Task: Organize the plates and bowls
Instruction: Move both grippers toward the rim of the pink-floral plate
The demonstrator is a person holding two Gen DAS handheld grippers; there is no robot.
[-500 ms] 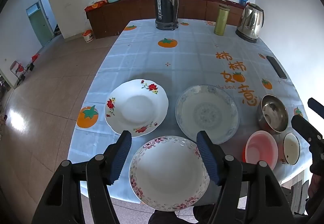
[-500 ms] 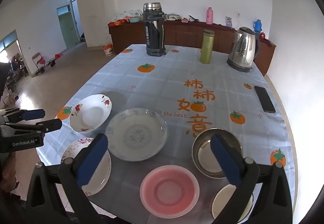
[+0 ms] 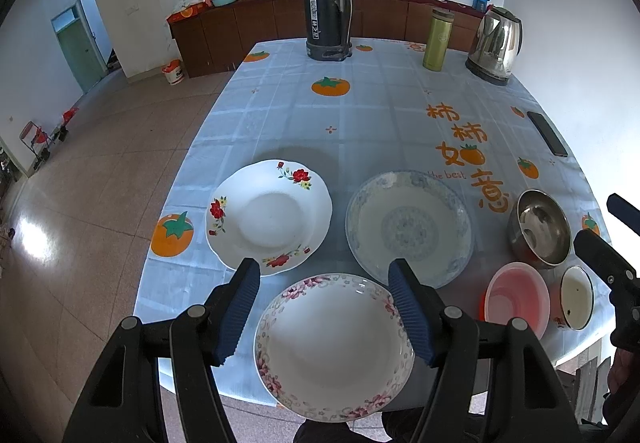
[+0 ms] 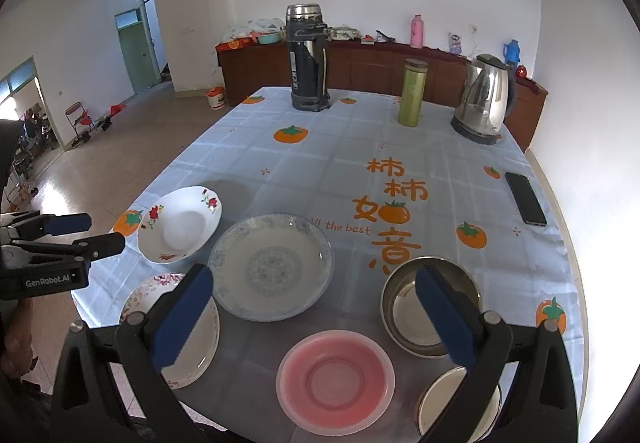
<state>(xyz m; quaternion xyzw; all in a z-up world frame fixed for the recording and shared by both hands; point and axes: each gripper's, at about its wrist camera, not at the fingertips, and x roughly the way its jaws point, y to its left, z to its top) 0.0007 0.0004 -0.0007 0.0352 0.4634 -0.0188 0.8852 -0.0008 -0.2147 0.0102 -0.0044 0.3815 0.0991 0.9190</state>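
A desk (image 3: 380, 115) with a pale blue persimmon-print cloth carries everything. Along its far edge stand a tall dark flask (image 3: 326, 5), a steel kettle (image 3: 496, 43) at the far right corner and a green bottle (image 3: 438, 39) between them. Near the front edge lie a blue-patterned plate (image 3: 408, 227), a red-flowered plate (image 3: 268, 217) to its left and a pink-rimmed plate (image 3: 334, 347) overhanging the front edge. Toward the front right corner sit a steel bowl (image 3: 540, 229), a pink bowl (image 3: 518, 299) and a small white bowl (image 3: 576, 297). A phone (image 3: 546, 133) lies at the right edge. The left tool (image 3: 324, 311) hovers wide open over the pink-rimmed plate, holding nothing. The right tool (image 4: 316, 317) hovers wide open above the bowls, empty.
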